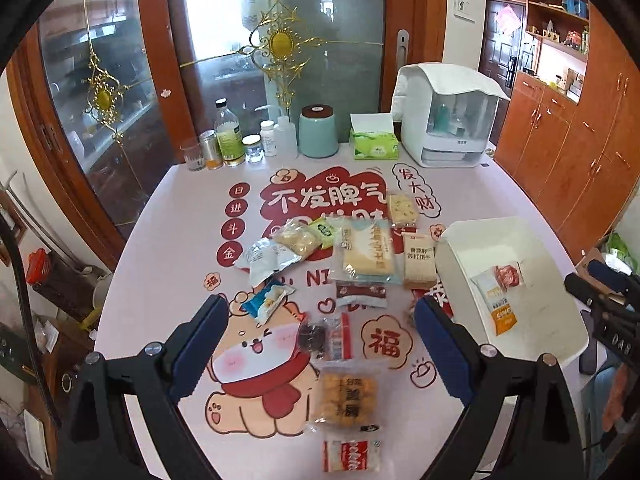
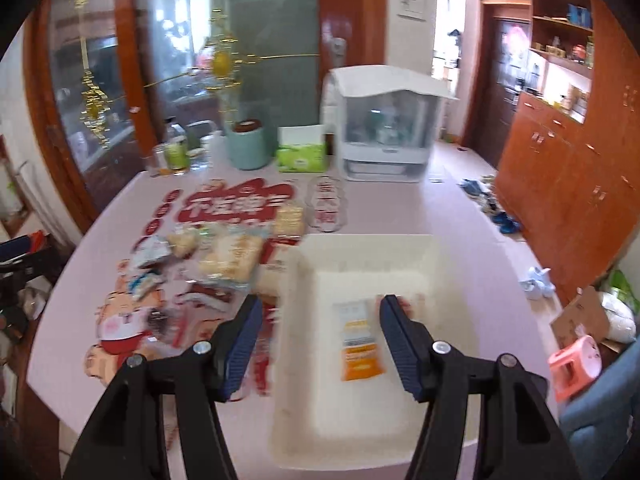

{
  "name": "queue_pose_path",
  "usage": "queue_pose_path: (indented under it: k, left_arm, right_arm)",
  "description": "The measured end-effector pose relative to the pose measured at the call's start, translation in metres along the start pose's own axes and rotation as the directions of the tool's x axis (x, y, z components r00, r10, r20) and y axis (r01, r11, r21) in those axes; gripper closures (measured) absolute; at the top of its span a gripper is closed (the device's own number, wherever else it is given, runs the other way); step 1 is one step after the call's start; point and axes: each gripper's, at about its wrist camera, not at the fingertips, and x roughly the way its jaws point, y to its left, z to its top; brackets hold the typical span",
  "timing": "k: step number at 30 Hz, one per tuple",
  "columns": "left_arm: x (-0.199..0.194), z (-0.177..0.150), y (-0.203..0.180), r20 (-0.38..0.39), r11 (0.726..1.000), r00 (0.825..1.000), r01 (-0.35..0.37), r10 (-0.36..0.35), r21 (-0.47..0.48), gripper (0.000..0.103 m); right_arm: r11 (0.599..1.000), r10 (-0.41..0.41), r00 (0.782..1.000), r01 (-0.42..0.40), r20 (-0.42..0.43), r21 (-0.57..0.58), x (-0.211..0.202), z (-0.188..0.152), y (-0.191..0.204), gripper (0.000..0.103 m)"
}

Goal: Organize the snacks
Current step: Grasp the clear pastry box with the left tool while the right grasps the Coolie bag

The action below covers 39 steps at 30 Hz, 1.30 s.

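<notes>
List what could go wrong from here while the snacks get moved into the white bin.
1. The white bin sits close beside the soda cracker pack; reaching for that pack may nudge the bin.
2. The snacks overlap in a loose pile, so the open left gripper might drag a neighbour along with the dark cookie packet.
3. The open right gripper straddles the bin's left wall; lowering it could strike the rim or shove the bin.

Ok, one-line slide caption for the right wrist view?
Open right tool above a white bin holding one orange-and-white snack packet, other snacks spread on the table.
</notes>
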Motion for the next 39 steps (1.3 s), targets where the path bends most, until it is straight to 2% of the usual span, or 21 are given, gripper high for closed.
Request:
queue_pose_path:
  k: [3,6,10,14,16,19,22,24,28,31,33,34,36,39]
  left_arm:
    - [0.0,-0.003,0.013,-0.021,0.999,0.999,0.05,-0.05,0.004,0.009]
    - [0.006,-0.008,0.019,-0.054,0.994,0.993,0.103,-0.1,0.036,0.009]
    - [0.032,-0.027,0.019,-0.145,0.982,0.978,0.165,-0.15,0.093,0.009]
    - [0.073,-0.056,0.017,-0.275,0.972,0.943,0.217,-0.186,0.089,0.009]
    - [0.098,-0.072,0.014,-0.351,0.963,0.911,0.258,-0.216,0.077,0.009]
    - [0.126,-0.094,0.005,-0.427,0.953,0.873,0.294,-0.237,0.072,0.009]
    - [0.15,-0.106,-0.009,-0.478,0.95,0.847,0.303,-0.233,0.073,0.009]
    - [0.164,-0.112,-0.02,-0.502,0.948,0.836,0.306,-0.221,0.091,0.009]
    - [0.19,-0.126,-0.04,-0.544,0.959,0.829,0.245,-0.132,0.141,0.009]
    - [0.205,-0.135,-0.045,-0.547,0.969,0.833,0.196,-0.083,0.152,0.009]
    - [0.212,-0.14,-0.044,-0.555,0.974,0.828,0.187,-0.086,0.128,0.01]
    - [0.214,-0.142,-0.042,-0.555,0.975,0.827,0.189,-0.093,0.118,0.019]
    - [0.209,-0.142,-0.04,-0.526,0.971,0.846,0.19,-0.086,0.147,0.025]
    - [0.206,-0.142,-0.031,-0.522,0.966,0.845,0.217,-0.116,0.137,0.03]
  right_arm:
    - [0.999,0.031,1.0,-0.031,-0.003,-0.022,-0.005,-0.002,0.026,0.042]
    - [1.0,0.006,1.0,-0.006,-0.002,-0.019,-0.008,-0.006,0.044,0.042]
    - [0.998,0.049,0.998,-0.048,-0.027,0.043,-0.007,-0.016,0.056,0.042]
    - [0.989,0.136,0.984,-0.128,-0.116,0.074,0.007,-0.046,0.083,0.038]
    - [0.987,0.156,0.975,-0.146,-0.161,0.072,0.016,-0.064,0.098,0.033]
    - [0.983,0.182,0.959,-0.173,-0.217,0.063,0.03,-0.094,0.12,0.027]
    - [0.983,0.181,0.946,-0.173,-0.267,0.053,0.044,-0.122,0.138,0.026]
    - [0.984,0.179,0.939,-0.164,-0.294,0.073,0.051,-0.135,0.143,0.026]
    - [0.979,0.186,0.925,-0.145,-0.331,0.146,0.061,-0.16,0.143,0.026]
    - [0.977,0.18,0.923,-0.126,-0.34,0.174,0.064,-0.169,0.141,0.026]
    - [0.976,0.173,0.922,-0.113,-0.347,0.187,0.067,-0.174,0.141,0.026]
    - [0.976,0.17,0.92,-0.108,-0.352,0.189,0.069,-0.175,0.141,0.026]
    - [0.975,0.176,0.916,-0.112,-0.36,0.192,0.073,-0.177,0.144,0.026]
    - [0.974,0.192,0.907,-0.129,-0.374,0.186,0.082,-0.176,0.151,0.026]
